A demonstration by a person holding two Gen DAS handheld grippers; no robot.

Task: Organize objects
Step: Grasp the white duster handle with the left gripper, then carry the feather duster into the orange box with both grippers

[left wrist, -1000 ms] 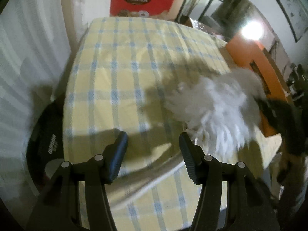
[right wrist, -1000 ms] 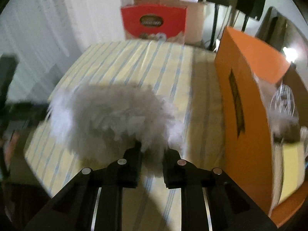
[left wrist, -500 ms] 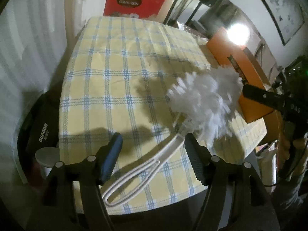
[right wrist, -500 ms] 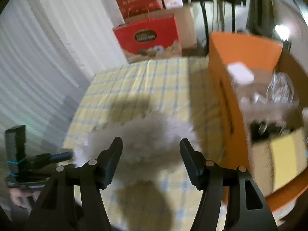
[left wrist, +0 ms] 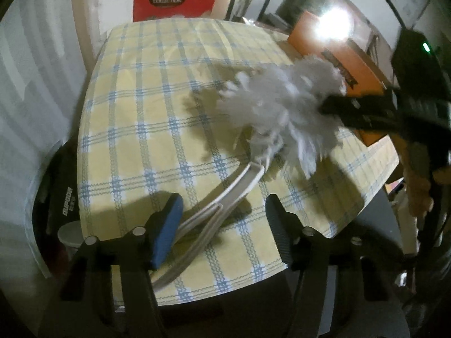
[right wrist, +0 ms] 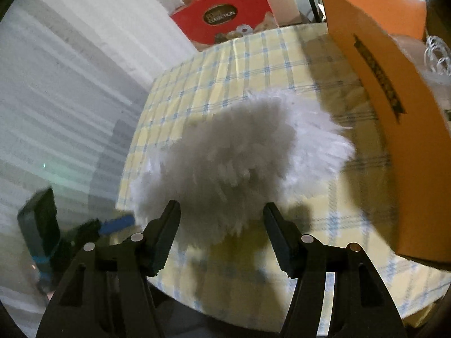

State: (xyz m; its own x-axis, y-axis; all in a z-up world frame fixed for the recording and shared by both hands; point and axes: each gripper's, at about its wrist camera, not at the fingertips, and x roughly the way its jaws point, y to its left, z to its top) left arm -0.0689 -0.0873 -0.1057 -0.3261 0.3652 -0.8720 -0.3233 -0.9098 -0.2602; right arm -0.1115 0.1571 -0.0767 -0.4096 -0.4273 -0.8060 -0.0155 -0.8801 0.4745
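Since a second ago the right gripper (right wrist: 221,215) has let go of the duster (left wrist: 282,107), which now lies on the checked worktop (left wrist: 146,90) with its white loop handle (left wrist: 214,208) pointing at the left gripper (left wrist: 222,211). Both sets of jaws are spread wide and hold nothing, the left pair straddling the handle's end and the right pair just behind the fluffy head (right wrist: 239,157). An orange box (right wrist: 394,107) stands near the head on the worktop's right side.
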